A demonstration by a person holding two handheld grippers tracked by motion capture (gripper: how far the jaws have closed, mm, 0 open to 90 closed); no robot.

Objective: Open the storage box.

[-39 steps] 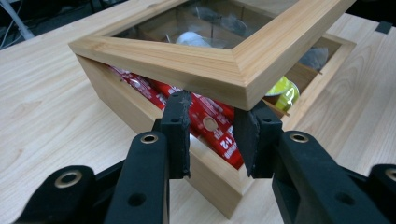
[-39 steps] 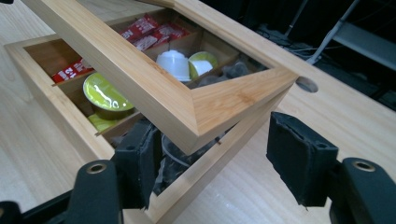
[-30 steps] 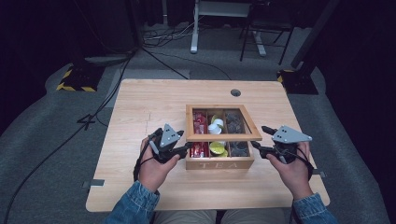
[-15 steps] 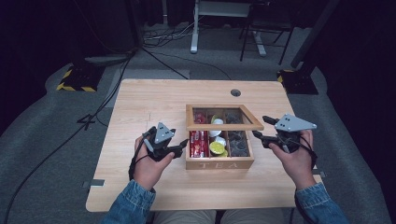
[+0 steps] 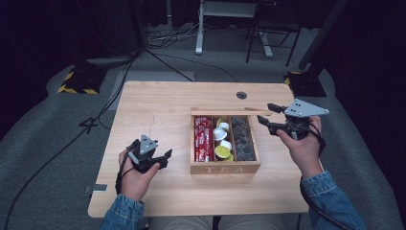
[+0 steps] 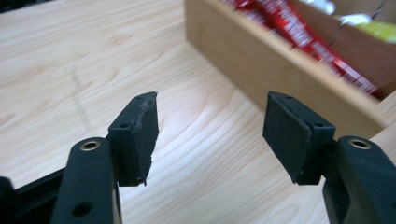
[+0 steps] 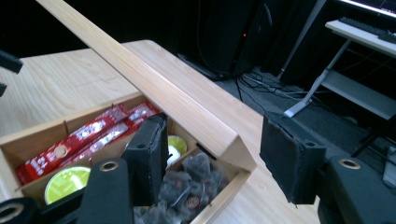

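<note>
Wooden tea box [image 5: 225, 168] lid [image 7: 154, 88] between raised right claw [image 7: 212, 156] pads, closing

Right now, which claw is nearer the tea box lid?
Right. The right claw sits at the raised lid, its corner between the open jaws; the left claw hangs left of the tea box, empty.

Dark studio-like lab: floor cables [image 5: 163, 40], hazard-taped stand bases [image 5: 76, 81], desk [image 5: 230, 9].

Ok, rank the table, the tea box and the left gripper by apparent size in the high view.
1. Table
2. Tea box, well inside the tabletop
3. Left gripper, though it sits nearer the camera, which flatters it
</note>
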